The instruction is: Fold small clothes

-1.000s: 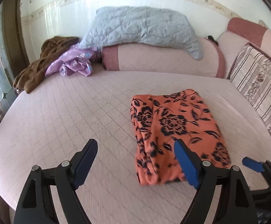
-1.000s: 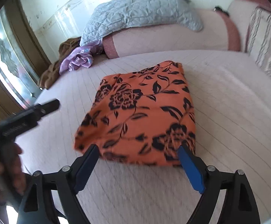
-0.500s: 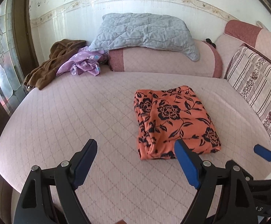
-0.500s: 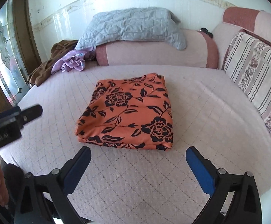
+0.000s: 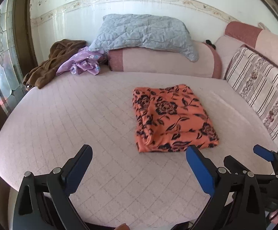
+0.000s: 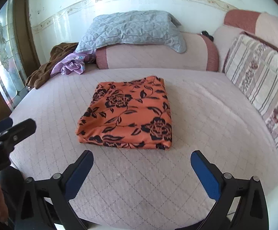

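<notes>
Right wrist view: folded orange floral cloth (image 6: 127, 117) lies square on quilted pink mattress (image 6: 206, 134).
Right gripper (image 6: 141, 169) gapes empty; left gripper (image 5: 139, 164) is opening, seemingly empty.

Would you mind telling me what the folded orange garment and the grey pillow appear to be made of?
Orange garment: seemingly thin, soft woven or knit cloth, matte, printed with black flowers; it folds limply.
Grey pillow: quilted fabric cover, stitched in diamond lines, puffy, probably padded.

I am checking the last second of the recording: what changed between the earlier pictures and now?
Both tools drew back from the folded orange cloth with black flowers, which now lies clear ahead of them. The right tool opened wider; the left tool is opening, with nothing between its jaws. The cloth stayed folded in its place on the pink quilted bed.
</notes>
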A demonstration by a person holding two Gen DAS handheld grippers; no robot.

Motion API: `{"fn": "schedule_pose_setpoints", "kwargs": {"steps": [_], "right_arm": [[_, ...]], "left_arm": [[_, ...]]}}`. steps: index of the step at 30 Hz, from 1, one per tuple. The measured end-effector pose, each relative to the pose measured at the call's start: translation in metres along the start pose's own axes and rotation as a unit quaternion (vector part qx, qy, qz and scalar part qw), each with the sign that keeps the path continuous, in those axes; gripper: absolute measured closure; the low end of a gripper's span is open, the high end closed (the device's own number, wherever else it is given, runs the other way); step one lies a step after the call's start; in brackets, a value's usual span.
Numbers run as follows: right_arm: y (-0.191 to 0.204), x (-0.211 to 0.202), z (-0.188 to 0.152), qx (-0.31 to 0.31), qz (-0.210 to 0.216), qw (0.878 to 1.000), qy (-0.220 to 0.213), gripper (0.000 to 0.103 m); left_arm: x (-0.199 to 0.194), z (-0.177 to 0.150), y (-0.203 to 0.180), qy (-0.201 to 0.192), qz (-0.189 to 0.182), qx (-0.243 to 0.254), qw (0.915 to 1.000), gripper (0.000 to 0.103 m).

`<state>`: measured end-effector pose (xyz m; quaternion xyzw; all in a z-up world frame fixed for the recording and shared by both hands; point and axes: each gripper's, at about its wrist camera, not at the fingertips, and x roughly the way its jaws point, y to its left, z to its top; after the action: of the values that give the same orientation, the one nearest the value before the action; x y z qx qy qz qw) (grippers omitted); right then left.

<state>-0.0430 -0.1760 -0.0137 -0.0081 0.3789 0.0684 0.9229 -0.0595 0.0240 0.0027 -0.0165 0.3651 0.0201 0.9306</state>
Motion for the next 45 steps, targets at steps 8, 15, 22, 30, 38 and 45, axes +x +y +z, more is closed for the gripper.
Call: {"fn": "schedule_pose_setpoints", "kwargs": {"steps": [8, 15, 22, 30, 38, 45], "right_arm": [[0.003, 0.014, -0.036, 0.016, 0.014, 0.999, 0.041, 0.0], [0.0, -0.001, -0.015, 0.001, -0.014, 1.0, 0.003, 0.0], [0.0, -0.018, 0.014, -0.007, -0.035, 0.999, -0.041, 0.0], [0.017, -0.008, -0.008, -0.018, -0.022, 1.0, -0.002, 0.0], [0.012, -0.005, -0.018, -0.023, -0.023, 0.999, 0.001, 0.0], [-0.014, 0.003, -0.015, -0.012, -0.006, 1.0, 0.003, 0.0]], "left_arm": [[-0.006, -0.019, -0.006, 0.0, 0.005, 0.022, 0.9997, 0.005], [-0.017, -0.007, -0.002, -0.024, 0.028, 0.013, 0.9992, 0.005], [-0.021, -0.005, 0.01, -0.035, 0.031, -0.001, 0.9989, 0.005], [-0.013, -0.012, 0.016, -0.013, 0.037, -0.009, 0.9992, 0.005], [-0.008, -0.016, -0.002, 0.004, 0.056, 0.016, 0.9983, 0.005], [0.0, -0.003, -0.026, 0.015, 0.073, 0.013, 0.9971, 0.005]]}}
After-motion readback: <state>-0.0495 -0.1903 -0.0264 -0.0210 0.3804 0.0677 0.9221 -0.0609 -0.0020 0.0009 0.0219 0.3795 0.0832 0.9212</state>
